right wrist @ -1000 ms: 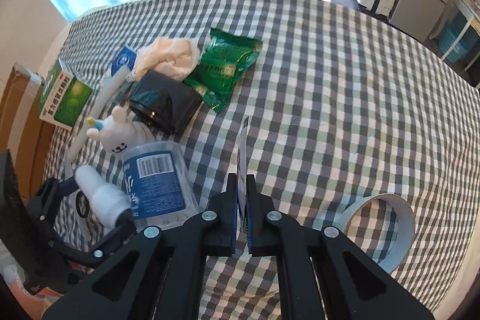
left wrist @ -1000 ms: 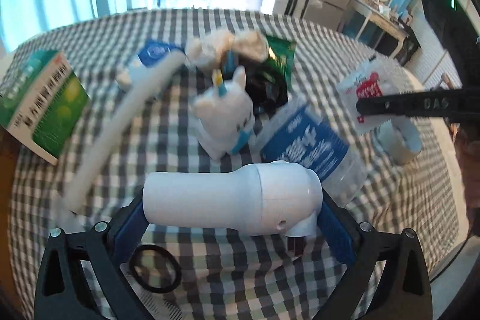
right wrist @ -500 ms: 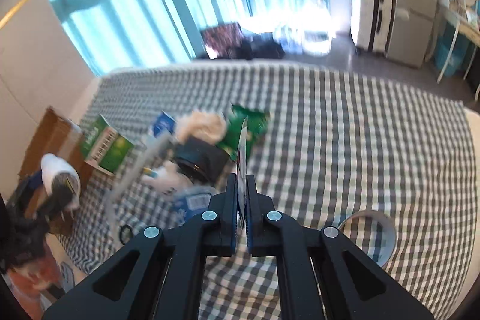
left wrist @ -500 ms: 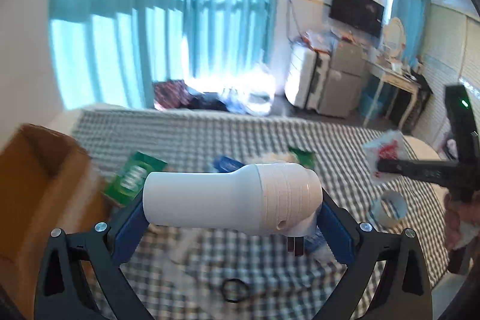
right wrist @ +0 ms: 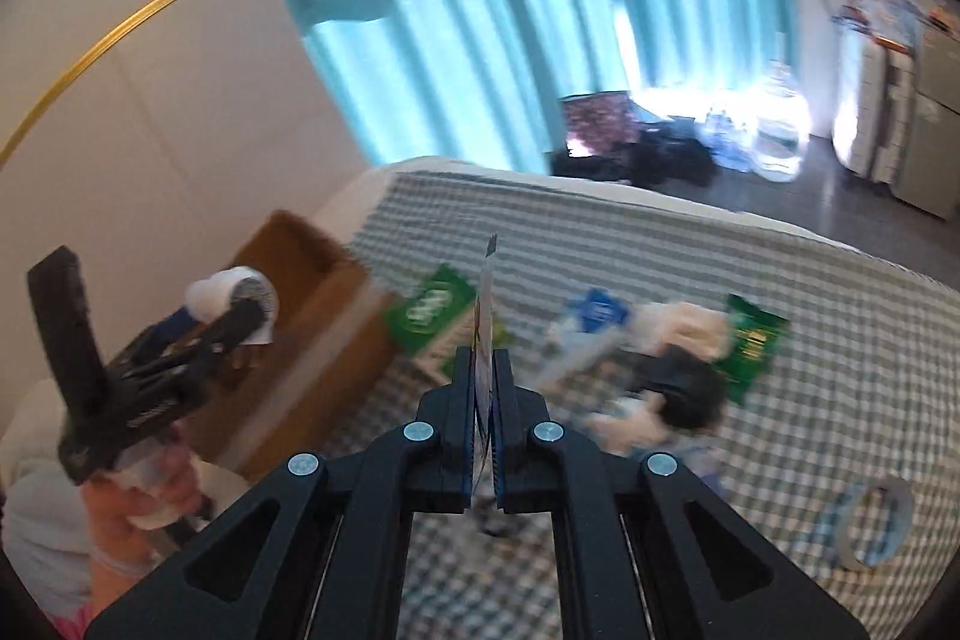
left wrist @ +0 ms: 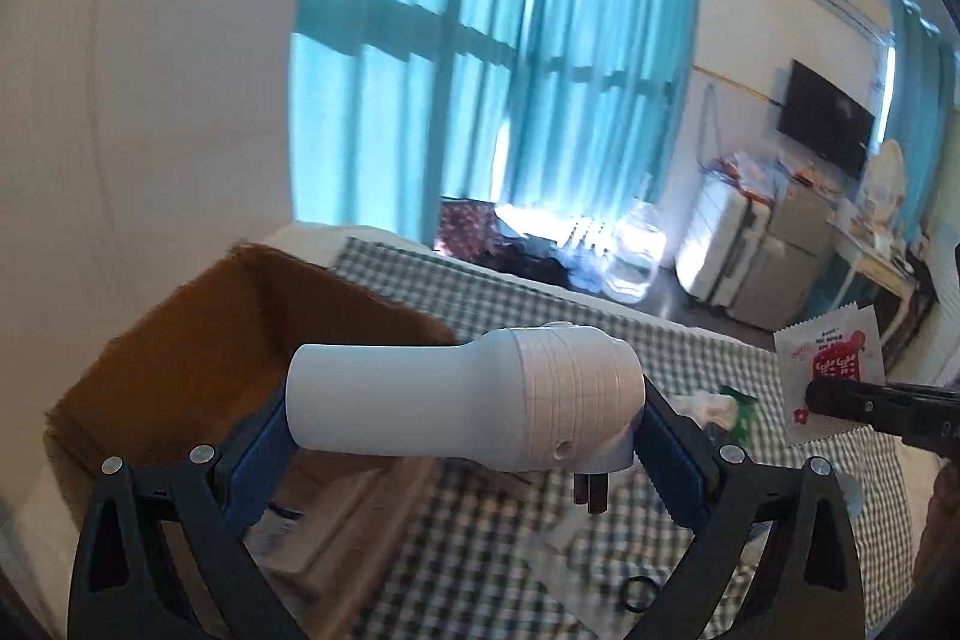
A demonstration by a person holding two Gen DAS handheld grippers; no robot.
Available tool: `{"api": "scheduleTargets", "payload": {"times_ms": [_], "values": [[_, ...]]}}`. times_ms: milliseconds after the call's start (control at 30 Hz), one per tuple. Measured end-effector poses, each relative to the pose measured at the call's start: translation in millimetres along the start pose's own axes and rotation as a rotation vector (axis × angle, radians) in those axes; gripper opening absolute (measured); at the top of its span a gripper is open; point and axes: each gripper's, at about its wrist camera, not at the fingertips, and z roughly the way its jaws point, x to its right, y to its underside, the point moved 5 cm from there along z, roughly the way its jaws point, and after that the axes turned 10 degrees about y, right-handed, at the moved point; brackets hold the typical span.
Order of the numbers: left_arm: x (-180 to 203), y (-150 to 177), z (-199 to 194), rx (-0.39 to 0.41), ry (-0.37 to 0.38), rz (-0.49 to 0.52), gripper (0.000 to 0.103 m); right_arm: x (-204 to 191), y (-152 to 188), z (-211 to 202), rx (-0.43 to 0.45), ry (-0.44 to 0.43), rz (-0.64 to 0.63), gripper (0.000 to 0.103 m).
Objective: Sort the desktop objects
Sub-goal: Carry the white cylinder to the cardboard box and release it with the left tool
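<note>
My left gripper [left wrist: 462,436] is shut on a white plug-in device [left wrist: 462,403] with two dark prongs, held crosswise over the open brown cardboard box [left wrist: 198,340]. The same left gripper [right wrist: 240,319] shows at the left of the right wrist view, above the box [right wrist: 300,250]. My right gripper [right wrist: 483,376] is shut on a thin white sachet [right wrist: 485,304], seen edge-on. In the left wrist view that sachet [left wrist: 831,370] shows red print, pinched by the right gripper [left wrist: 822,397]. Both hang well above the checked table [right wrist: 660,244].
On the checked cloth lie a green box [right wrist: 429,310], a blue-labelled white tube [right wrist: 591,316], a green packet [right wrist: 750,346], a black pouch [right wrist: 684,382], a tape roll [right wrist: 873,523] and a black ring [left wrist: 639,592]. A hand [right wrist: 144,490] grips the left tool.
Both grippers have risen off the table and swung left towards the cardboard box, each keeping its object. The table items now sit lower and farther away, blurred.
</note>
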Motion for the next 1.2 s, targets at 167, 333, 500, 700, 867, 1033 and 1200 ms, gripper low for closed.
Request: {"api": "scheduleTargets", "payload": {"times_ms": [167,333,500,700,867,1033,1200], "values": [[-45.4,8.2,-3.3,-0.065,-0.118,-0.036,0.102,-87.2,-18.5,29.0,-0.005,-0.047,-0.138,0.004],[-73.4,17.5,-4.5,-0.104,-0.184,-0.065,0.102,-145.1,-26.3,62.2,-0.025,-0.087,-0.206,0.004],[-112.0,34.2,-2.9,-0.158,-0.217,-0.165,0.102,-174.3,-31.7,95.1,-0.056,-0.117,-0.222,0.004],[-134.5,48.4,-3.3,-0.181,-0.248,-0.228,0.102,-197.6,-40.4,130.7,-0.095,-0.142,-0.206,0.004],[-122.5,45.2,1.8,-0.178,-0.222,-0.188,0.103,-196.6,-46.7,151.2,-0.134,-0.168,-0.110,0.084],[-99.6,40.3,7.4,-0.167,-0.131,-0.150,0.103,-178.6,-56.9,136.1,-0.072,-0.112,-0.083,0.084],[-94.4,40.9,22.0,-0.218,-0.092,-0.200,0.103,-131.9,-49.9,104.1,-0.056,0.016,-0.120,0.084]]}}
